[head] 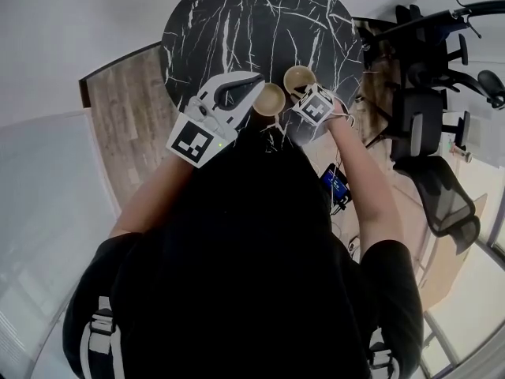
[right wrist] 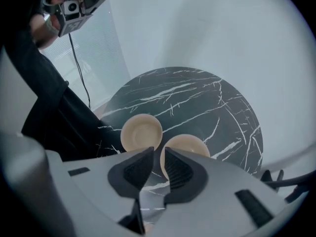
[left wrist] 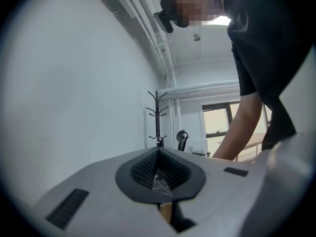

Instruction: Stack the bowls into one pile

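Left bowl [right wrist: 141,132] and right bowl [right wrist: 191,143] both empty, just beside each other on marble tabletop [right wrist: 197,95], unstacked, right gripper [right wrist: 158,153] above, jaws slightly spread, empty, left gripper [left wrist: 158,151] jaws pressed together.

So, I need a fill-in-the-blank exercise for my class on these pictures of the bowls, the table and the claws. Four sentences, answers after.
1. The black marble table has a ___ top.
2. On it stand ___ beige bowls, side by side: the first bowl and the second bowl.
3. The claw pointing down over the bowls is in the person's ___ hand.
4. Its jaws stand apart and grip ___.

Missing words: round; two; right; nothing.
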Demonstrator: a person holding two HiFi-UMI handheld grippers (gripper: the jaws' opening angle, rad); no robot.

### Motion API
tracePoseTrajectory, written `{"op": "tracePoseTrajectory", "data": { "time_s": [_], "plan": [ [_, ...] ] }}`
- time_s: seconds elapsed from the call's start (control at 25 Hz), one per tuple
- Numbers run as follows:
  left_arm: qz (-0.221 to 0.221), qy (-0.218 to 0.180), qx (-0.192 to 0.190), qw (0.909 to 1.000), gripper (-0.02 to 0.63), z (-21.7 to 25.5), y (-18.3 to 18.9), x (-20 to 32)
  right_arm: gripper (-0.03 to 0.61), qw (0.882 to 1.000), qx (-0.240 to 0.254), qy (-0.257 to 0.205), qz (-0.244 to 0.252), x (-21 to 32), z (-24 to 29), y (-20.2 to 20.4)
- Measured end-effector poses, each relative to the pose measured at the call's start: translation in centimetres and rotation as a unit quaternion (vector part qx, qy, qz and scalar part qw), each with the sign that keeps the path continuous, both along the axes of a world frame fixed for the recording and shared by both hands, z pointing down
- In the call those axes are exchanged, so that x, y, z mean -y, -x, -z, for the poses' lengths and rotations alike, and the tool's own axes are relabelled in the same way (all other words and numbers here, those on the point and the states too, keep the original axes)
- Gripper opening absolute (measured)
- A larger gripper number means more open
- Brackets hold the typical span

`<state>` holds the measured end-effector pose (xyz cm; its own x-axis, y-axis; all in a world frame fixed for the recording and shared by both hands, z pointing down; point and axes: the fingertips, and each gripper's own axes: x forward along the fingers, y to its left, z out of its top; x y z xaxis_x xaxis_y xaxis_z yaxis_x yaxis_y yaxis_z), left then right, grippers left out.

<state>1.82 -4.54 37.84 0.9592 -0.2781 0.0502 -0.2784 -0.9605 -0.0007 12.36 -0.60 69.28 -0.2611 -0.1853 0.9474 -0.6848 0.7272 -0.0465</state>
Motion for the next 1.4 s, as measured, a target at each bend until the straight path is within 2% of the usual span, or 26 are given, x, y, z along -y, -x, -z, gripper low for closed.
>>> {"op": "tracePoseTrajectory", "data": {
  "time_s": [0.16, 0.56, 0.8, 0.92, 1.08, 1.4],
  "plan": [
    [0.006, -0.003, -0.001, 1.0000, 0.003, 0.0, 0.8, 0.1, 0.069, 1.000, 0.018, -0.009, 0.005, 0.9, 1.8, 1.8],
    [0.045, 0.001, -0.002, 0.9990, 0.003, -0.3, 4.0, 0.9, 0.105, 0.998, 0.018, 0.008, 0.054, 2.9, 0.2, 4.7],
    [0.073, 0.004, 0.000, 0.9973, 0.003, -0.6, 6.0, 0.9, 0.137, 0.996, -0.004, 0.033, 0.086, 3.5, -1.0, 5.7],
    [0.087, 0.009, 0.000, 0.9962, 0.003, -1.0, 6.9, 1.2, 0.143, 0.994, -0.010, 0.031, 0.107, 4.5, -1.8, 6.4],
    [0.104, 0.016, 0.002, 0.9945, 0.003, -1.4, 7.8, 1.7, 0.153, 0.990, -0.033, 0.059, 0.123, 4.8, -3.0, 6.4],
    [0.120, 0.020, 0.011, 0.9925, 0.003, -1.9, 8.4, 2.4, 0.176, 0.985, -0.041, 0.078, 0.149, 5.3, -4.7, 7.1]
  ]
}}
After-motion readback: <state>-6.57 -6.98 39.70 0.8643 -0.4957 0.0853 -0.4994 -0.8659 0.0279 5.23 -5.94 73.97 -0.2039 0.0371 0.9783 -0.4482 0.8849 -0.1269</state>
